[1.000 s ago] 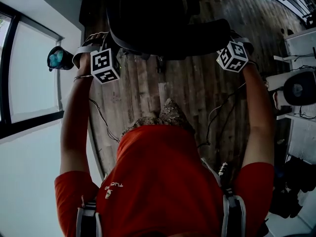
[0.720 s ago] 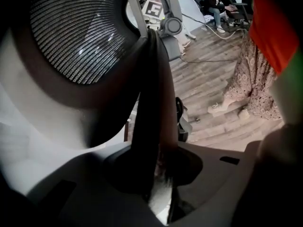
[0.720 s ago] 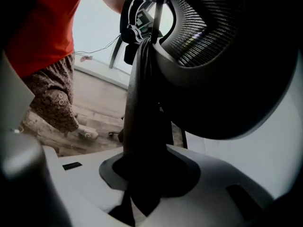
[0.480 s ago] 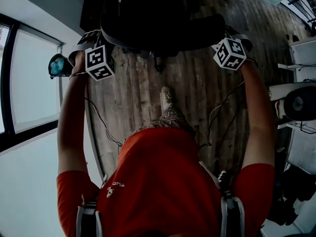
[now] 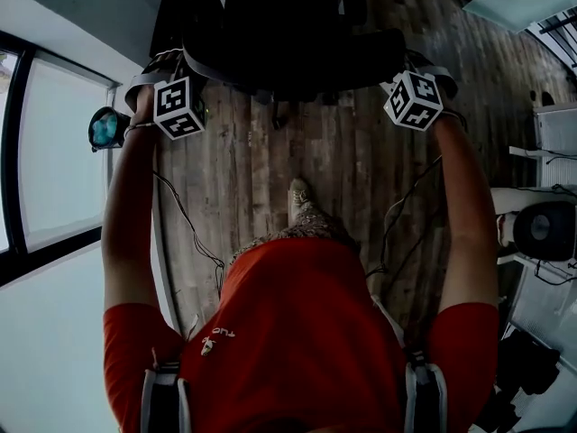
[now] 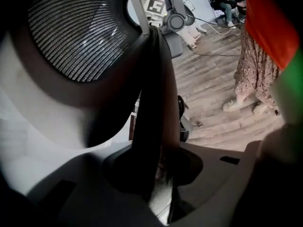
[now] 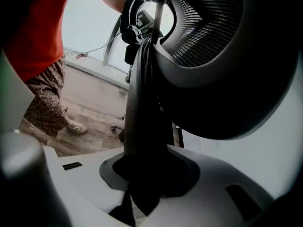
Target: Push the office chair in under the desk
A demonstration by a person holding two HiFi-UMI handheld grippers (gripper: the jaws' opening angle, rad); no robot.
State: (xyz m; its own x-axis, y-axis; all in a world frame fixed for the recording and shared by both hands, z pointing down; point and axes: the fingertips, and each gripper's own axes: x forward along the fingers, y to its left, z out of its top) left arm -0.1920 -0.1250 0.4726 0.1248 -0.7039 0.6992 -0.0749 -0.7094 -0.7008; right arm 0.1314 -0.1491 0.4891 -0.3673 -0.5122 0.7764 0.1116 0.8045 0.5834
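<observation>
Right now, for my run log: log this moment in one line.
left gripper: jaws shut on office chair backrest, left edge | right gripper: jaws shut on right edge | person: behind chair

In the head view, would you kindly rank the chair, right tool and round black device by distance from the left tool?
1. chair, in the left tool grip
2. right tool, chair's other side
3. round black device, far right

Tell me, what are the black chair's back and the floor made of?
The black office chair's backrest looks like woven mesh: fine ribbed lines that catch light. Its rim seems smooth matt dark plastic, though it is dim. The brown floor looks like wood or wood-look planks: long boards with grain and seams.
</observation>
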